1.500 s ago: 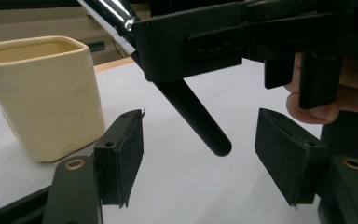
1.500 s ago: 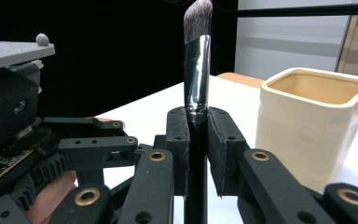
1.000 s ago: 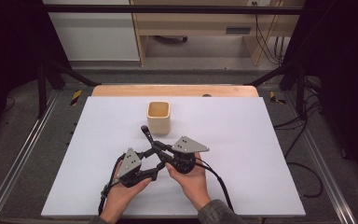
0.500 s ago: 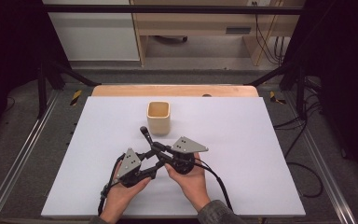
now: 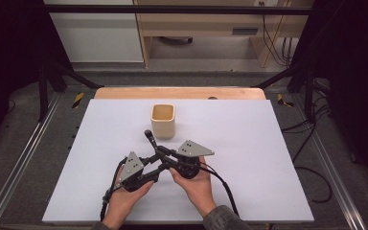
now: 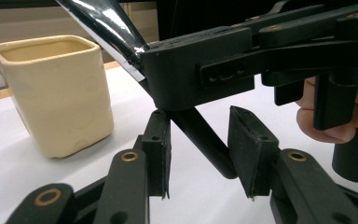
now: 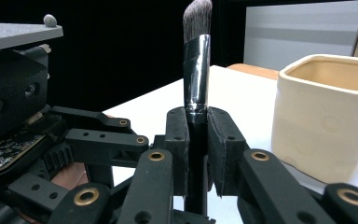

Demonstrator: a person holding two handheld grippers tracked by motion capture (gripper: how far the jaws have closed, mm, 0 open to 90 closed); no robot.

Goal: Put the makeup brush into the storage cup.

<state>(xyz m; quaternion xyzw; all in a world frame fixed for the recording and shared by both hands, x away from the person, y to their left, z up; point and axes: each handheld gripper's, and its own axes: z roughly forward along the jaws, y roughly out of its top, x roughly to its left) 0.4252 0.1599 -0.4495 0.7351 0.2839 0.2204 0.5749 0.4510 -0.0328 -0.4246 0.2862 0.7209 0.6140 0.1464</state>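
Your grippers, your sleeve

Your left gripper (image 5: 155,168) and right gripper (image 5: 162,153) are black, brass-pinned, with grey three-cornered plates; your right sleeve (image 5: 220,221) is grey.

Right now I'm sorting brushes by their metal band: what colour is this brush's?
Shiny silver, on the brush, clearest in the right gripper view.

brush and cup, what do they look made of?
Makeup brush: dark, grey-tipped bristles that look synthetic, though I can't be sure; a mirror-bright collar, likely polished metal, judging by its sharp reflections; a matte black handle, plastic or painted wood.
Cup: cream, thick-walled, with rounded corners and a soft sheen, probably glazed ceramic; slight surface unevenness fits that, but moulded plastic remains possible.
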